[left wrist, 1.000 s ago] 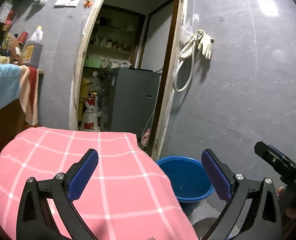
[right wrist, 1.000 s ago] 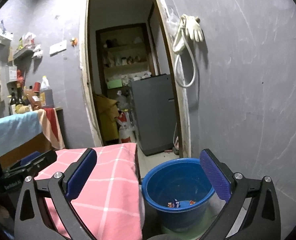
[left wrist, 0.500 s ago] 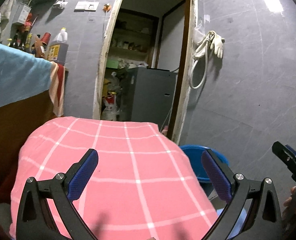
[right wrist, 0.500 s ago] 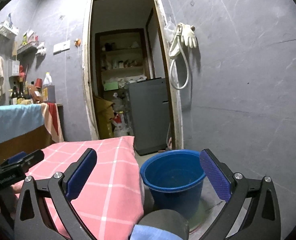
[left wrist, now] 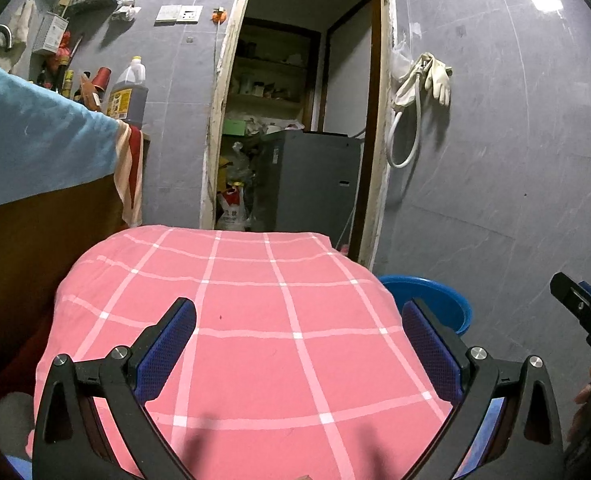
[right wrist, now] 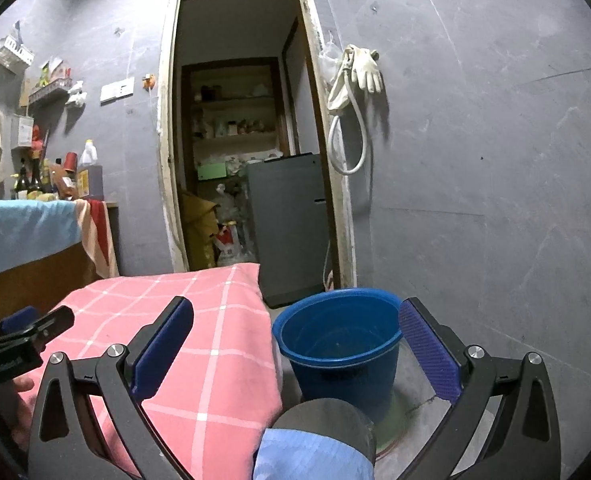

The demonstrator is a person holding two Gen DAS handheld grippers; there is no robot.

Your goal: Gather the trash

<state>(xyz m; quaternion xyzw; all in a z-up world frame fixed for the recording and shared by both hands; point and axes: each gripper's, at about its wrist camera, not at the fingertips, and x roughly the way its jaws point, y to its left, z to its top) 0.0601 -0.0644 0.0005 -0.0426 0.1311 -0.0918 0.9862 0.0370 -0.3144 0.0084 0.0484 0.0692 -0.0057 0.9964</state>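
Pink checked cloth (left wrist: 255,340) is shown bare; no trash is visible. Both the left claw (left wrist: 299,332) and right claw (right wrist: 295,332) are held wide open, empty. The blue bucket (right wrist: 339,340), at one o'clock, should be approached only once trash is gripped.

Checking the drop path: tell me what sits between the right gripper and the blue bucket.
In the right wrist view, nothing solid: the right gripper is open, and only air separates it from the blue bucket. The pink checked cloth lies beside the bucket.

The pink cloth (left wrist: 255,320) is overlooked closely from the left wrist view, facing the doorway (left wrist: 295,120). The bucket (right wrist: 337,332) is framed from the right wrist view, further right. Cloth, bucket and doorway are shared.
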